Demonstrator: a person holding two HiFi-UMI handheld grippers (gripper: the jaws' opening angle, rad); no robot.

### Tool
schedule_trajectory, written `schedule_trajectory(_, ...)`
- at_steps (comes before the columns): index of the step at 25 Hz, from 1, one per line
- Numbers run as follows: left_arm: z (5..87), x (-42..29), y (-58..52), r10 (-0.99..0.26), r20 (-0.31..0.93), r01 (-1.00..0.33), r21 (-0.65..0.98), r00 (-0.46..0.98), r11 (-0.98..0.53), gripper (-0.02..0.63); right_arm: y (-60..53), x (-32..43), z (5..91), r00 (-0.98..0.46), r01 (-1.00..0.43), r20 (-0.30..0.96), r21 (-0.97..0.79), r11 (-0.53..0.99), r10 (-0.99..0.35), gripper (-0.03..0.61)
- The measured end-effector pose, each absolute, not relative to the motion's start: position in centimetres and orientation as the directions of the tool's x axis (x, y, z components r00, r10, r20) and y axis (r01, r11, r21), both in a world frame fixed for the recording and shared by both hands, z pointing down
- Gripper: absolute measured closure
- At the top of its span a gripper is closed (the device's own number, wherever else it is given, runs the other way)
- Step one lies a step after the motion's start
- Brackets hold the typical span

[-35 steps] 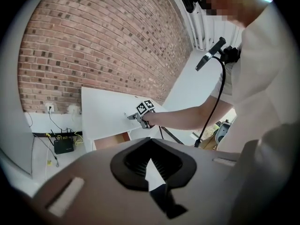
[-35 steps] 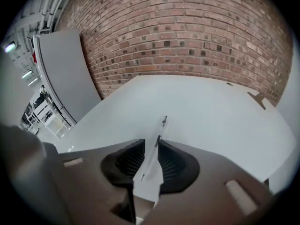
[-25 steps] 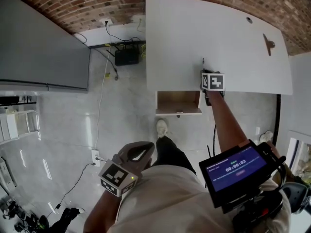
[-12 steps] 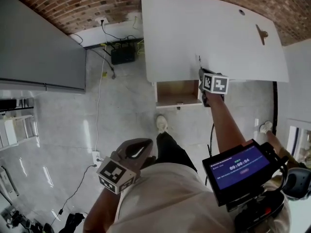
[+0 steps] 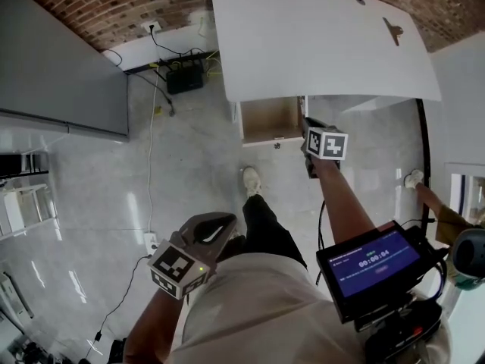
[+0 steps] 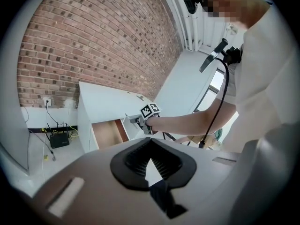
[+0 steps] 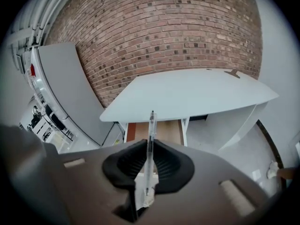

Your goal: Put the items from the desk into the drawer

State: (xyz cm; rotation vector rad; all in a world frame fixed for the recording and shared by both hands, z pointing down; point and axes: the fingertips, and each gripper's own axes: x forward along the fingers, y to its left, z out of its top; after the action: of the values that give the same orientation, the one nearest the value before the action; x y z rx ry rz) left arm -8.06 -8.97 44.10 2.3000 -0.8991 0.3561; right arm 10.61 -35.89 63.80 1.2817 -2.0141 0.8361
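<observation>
The white desk stands against the brick wall, with its wooden drawer pulled open below the front edge. My right gripper hovers beside the drawer's right front corner. It is shut on a clear pen that stands upright between the pads, in front of the drawer. A small brown item lies on the desk at the far right, also seen as a brown item in the right gripper view. My left gripper hangs low near my body, shut with nothing in it.
A grey cabinet stands to the left. A black box with cables lies on the floor by the wall. My shoe is in front of the drawer. A screen device sits at my right hip.
My right gripper has drawn back from the desk top toward me with the pen, coming down beside the drawer. The left gripper has barely moved.
</observation>
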Motion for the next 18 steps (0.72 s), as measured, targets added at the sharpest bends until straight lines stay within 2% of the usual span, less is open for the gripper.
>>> schedule_trajectory(7,45.2,-7.8,-6.4,-0.499,0.474,-0.687,0.461,0.726,-0.562,0.606,-32.6,9.5,67.7,-0.368,-0.913,0.784,-0.202,0.354,-0.500,0.534)
schedule_trajectory(18,48.5,-6.3,-9.5,-0.484,0.507,-0.699,0.470,0.713,-0.539,0.606,-38.6,6.2,76.9,-0.391,-0.906,0.798,-0.243,0.347,-0.460,0.534)
